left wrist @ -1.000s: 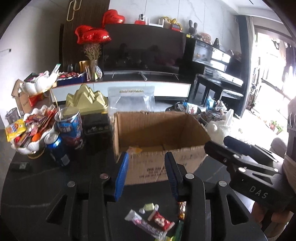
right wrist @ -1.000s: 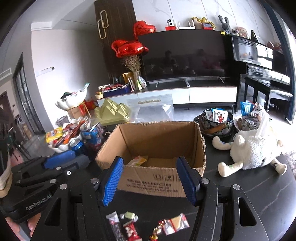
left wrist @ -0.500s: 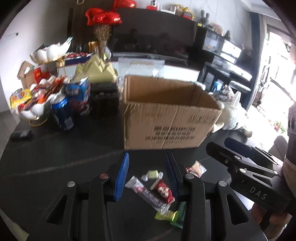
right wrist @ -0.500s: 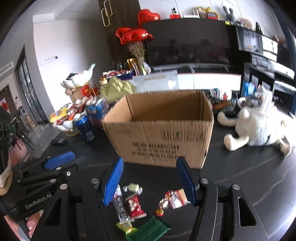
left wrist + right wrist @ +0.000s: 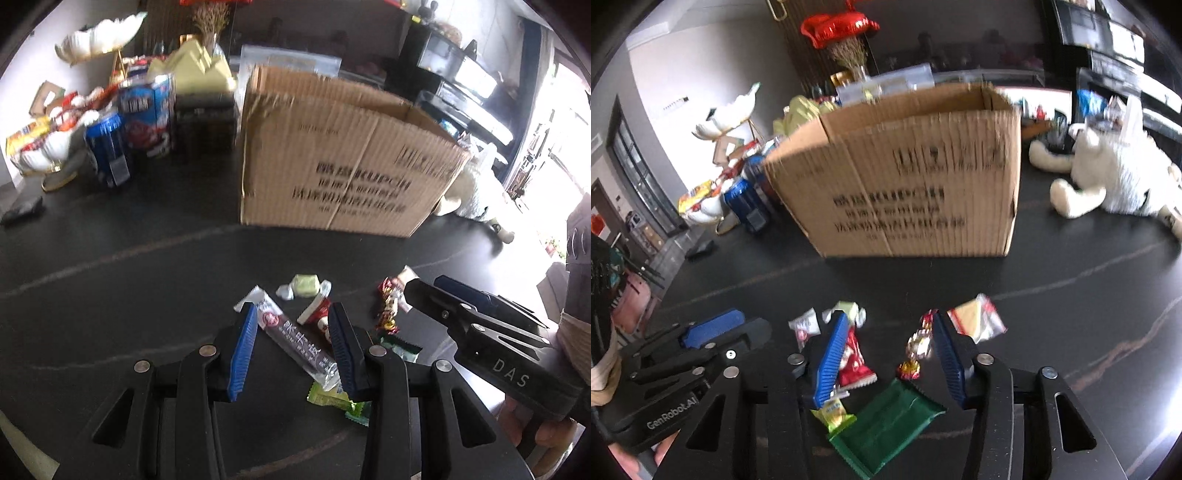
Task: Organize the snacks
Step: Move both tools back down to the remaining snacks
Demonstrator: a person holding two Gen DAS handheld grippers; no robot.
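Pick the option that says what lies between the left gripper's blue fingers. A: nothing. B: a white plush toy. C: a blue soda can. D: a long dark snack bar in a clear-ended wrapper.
D: in the left wrist view the long dark snack bar lies on the black table between the open left gripper fingers.

Daylight comes from the window [image 5: 569, 147] at the right in the left view and burns out to white there. The dark table [image 5: 110, 288] gives only weak reflections. The box [image 5: 908, 177] is smeared by motion blur, and its print is hard to read. Fisheye distortion bends the edges, and the corners are black.
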